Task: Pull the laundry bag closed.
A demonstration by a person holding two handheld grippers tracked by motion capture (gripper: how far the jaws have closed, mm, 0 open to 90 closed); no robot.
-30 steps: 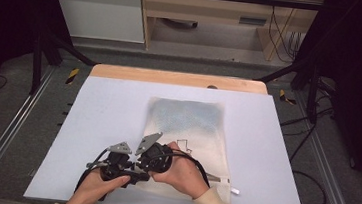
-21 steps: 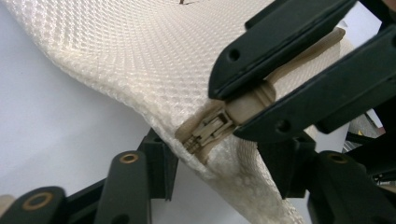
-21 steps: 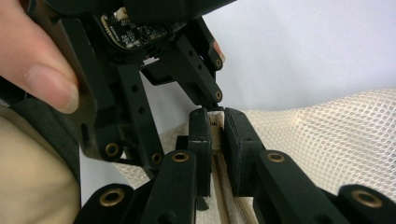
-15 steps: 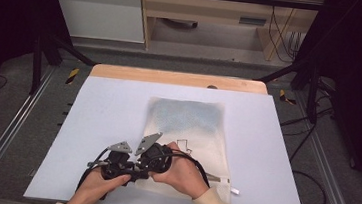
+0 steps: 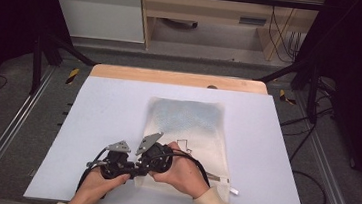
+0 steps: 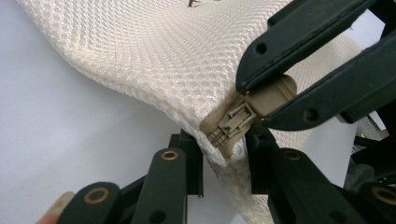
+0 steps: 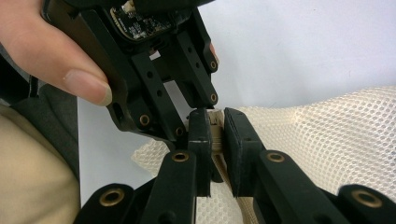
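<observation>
Presently, both grippers meet at the near left corner of a cream mesh bag lying flat on the white table. In the high view the left gripper and right gripper sit nose to nose, each held in a hand.

Left gripper view: the mesh bag's corner edge runs between this gripper's own two jaws, which stand close on either side of the fabric; whether they actually pinch it is not clear from this angle. Just ahead, the right gripper's jaws are clamped on the tan zipper pull, with the zipper slider protruding from them toward the camera.

Right gripper view: its jaws are nearly together, with the tan zipper pull squeezed between them. The left gripper is directly beyond, touching the same corner, its holder's thumb on its housing.
</observation>
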